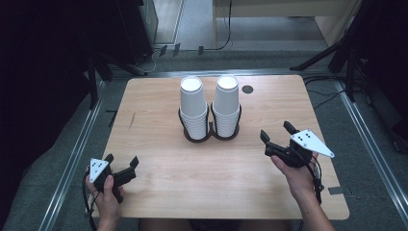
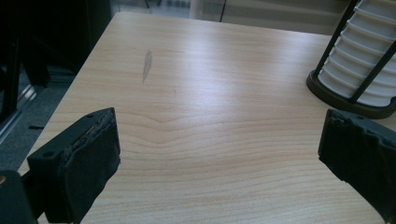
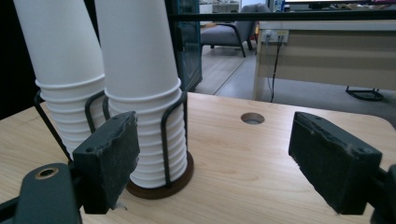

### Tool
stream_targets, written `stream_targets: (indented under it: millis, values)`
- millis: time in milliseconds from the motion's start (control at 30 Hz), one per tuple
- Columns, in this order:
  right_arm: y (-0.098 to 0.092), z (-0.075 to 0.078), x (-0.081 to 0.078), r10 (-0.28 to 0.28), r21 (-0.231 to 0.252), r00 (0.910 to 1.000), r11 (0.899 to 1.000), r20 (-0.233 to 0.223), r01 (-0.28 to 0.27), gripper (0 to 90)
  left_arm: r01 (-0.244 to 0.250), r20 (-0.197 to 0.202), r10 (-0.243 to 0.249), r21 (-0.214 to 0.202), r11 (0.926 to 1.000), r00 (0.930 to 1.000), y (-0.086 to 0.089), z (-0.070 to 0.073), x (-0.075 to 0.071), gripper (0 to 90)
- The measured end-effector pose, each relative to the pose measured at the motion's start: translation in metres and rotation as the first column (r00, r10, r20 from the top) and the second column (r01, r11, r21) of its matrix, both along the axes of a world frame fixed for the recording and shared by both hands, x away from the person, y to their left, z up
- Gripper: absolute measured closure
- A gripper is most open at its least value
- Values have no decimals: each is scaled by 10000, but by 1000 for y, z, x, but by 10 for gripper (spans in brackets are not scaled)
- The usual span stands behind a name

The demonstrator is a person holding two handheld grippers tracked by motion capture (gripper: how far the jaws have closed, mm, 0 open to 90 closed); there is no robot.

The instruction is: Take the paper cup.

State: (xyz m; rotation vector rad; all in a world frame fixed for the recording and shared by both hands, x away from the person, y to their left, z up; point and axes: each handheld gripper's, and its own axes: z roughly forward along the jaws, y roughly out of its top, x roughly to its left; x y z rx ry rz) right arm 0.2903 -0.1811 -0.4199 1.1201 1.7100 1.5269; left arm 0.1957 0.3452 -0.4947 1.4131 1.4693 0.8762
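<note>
White paper cups [image 1: 226,103] sit stacked in the twin wire holder [image 1: 210,132] mid-table, both my grippers spread and empty (left [image 1: 121,161] parked near edge), so I judge approach: next, right gripper [image 1: 276,131] squares on nearest stack's top cup.

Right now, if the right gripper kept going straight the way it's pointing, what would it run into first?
Probably the nearer stack of white paper cups in its black wire holder. The right gripper, jaws apart and holding nothing, aims slightly beside it, so its left jaw would likely clip the holder first; depth is hard to judge.
</note>
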Motion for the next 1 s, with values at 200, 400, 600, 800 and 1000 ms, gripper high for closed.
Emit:
stream_targets:
  millis: [200,400,600,800,1000]
  values:
    - [15,7,7,254,-48,9997,9997,-3,-254,164,-5,-86,5,-46,10000,10000,1,0,1,0]
    - [34,16,15,562,-59,9984,9984,-25,-562,163,-15,-139,14,-67,10000,9999,0,0,3,0]
    - [52,20,22,791,-148,9969,9968,-9,-791,163,44,-230,-46,-76,10000,9997,1,0,4,0]
    - [69,23,29,977,-265,9952,9949,-51,-978,159,19,-235,-22,-148,9999,9997,2,0,5,0]
    - [84,23,36,1178,-367,9929,9923,-137,-1182,154,10,-275,-15,-171,9999,9996,3,0,6,0]
